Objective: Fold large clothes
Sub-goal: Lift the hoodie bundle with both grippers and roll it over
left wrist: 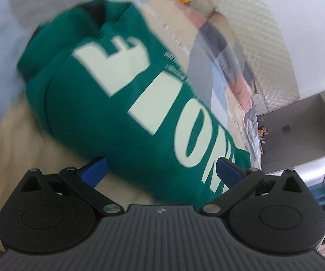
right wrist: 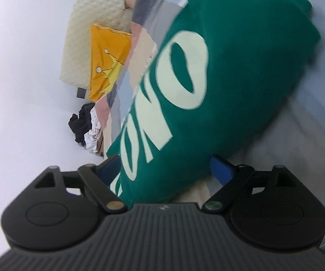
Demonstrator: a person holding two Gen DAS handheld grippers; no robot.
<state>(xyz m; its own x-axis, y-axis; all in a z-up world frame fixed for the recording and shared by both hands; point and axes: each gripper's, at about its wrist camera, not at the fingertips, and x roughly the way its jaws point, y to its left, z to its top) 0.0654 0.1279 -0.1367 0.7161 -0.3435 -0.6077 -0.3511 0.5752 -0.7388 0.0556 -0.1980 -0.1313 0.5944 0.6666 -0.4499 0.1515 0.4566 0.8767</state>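
A folded green shirt [left wrist: 117, 113] with big pale lettering lies on a patchwork bedspread [left wrist: 15, 135]. In the left wrist view its near end reaches in between the blue pads [left wrist: 94, 169] of my left gripper [left wrist: 161, 170], whose jaws stand wide apart and do not press the cloth. The right wrist view shows the same green shirt [right wrist: 230, 90] from the other side. Its near edge lies between the widely spread pads [right wrist: 221, 169] of my right gripper [right wrist: 166, 168], which is open too. Both views are blurred and strongly tilted.
An orange cloth [right wrist: 108, 56] and a cream quilted cushion [right wrist: 90, 22] lie at the far end of the bedspread [right wrist: 298, 146]. A heap of dark and white clothes [right wrist: 85, 126] sits beside them. A grey cabinet [left wrist: 298, 124] stands at the right.
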